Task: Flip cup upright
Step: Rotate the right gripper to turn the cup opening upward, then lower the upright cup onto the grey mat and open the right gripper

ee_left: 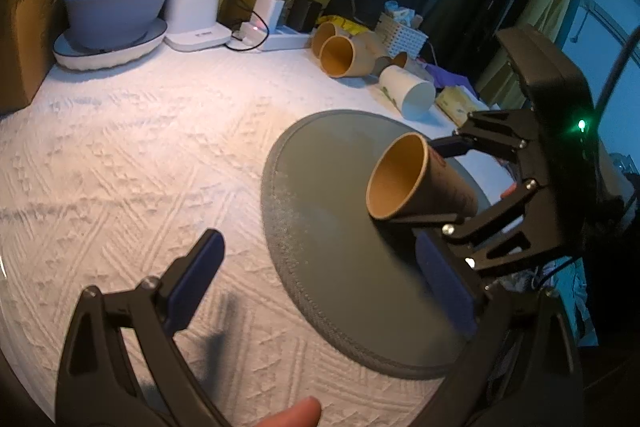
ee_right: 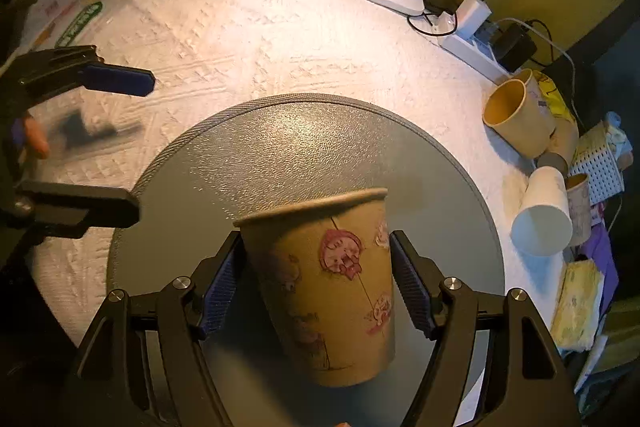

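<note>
A brown paper cup with pink cartoon prints (ee_right: 324,291) is held between the pads of my right gripper (ee_right: 320,279), which is shut on it above a round grey mat (ee_right: 304,139). In the left wrist view the cup (ee_left: 412,183) lies tilted, its open mouth facing left, with the right gripper (ee_left: 452,183) clamped around it over the mat (ee_left: 320,247). My left gripper (ee_left: 320,291) is open and empty at the mat's left edge; it also shows in the right wrist view (ee_right: 124,143) at the left.
White textured cloth (ee_left: 120,147) covers the table. At the back are a blue bowl on a plate (ee_left: 112,15), a white lamp base (ee_left: 192,23) and a power strip with chargers (ee_left: 276,35). Loose paper cups (ee_left: 340,55) and a white cup (ee_left: 408,93) lie at the right.
</note>
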Demonstrator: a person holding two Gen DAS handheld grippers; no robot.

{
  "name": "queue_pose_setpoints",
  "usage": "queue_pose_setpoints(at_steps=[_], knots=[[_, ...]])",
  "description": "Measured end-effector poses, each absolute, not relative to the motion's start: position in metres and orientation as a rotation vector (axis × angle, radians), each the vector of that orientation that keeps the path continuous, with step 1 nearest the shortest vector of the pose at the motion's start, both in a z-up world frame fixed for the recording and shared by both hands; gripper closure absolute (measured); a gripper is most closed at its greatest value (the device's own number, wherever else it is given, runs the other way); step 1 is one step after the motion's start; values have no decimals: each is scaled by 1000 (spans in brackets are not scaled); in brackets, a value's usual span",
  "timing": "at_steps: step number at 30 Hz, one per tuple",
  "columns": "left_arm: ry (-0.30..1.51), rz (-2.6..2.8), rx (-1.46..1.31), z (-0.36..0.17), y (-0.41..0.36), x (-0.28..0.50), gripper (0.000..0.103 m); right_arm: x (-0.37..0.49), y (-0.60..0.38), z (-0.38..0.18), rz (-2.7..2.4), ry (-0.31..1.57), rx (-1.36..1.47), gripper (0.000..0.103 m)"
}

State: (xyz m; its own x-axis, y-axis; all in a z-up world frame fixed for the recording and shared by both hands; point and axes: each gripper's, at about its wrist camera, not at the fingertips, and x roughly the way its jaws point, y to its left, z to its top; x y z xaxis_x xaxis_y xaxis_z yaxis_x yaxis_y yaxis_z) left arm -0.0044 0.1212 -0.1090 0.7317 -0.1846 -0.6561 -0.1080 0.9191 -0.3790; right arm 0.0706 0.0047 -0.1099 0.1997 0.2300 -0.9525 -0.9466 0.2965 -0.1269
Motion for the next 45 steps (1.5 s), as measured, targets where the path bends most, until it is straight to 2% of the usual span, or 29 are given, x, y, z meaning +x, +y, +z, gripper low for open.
queue_pose_setpoints(at_steps=[7, 18, 32, 45], knots=[[752, -32, -402, -107, 120, -5, 5, 72, 0, -95, 1018, 983, -834, 32], [739, -39, -363, -94, 102, -1, 5, 87, -47, -66, 953, 908, -502, 32], [733, -32, -313, -81, 70, 10, 5, 95, -98, -76, 872, 894, -294, 32], [703, -6, -262, -71, 46, 12, 5, 93, -129, -83, 810, 903, -215, 32]])
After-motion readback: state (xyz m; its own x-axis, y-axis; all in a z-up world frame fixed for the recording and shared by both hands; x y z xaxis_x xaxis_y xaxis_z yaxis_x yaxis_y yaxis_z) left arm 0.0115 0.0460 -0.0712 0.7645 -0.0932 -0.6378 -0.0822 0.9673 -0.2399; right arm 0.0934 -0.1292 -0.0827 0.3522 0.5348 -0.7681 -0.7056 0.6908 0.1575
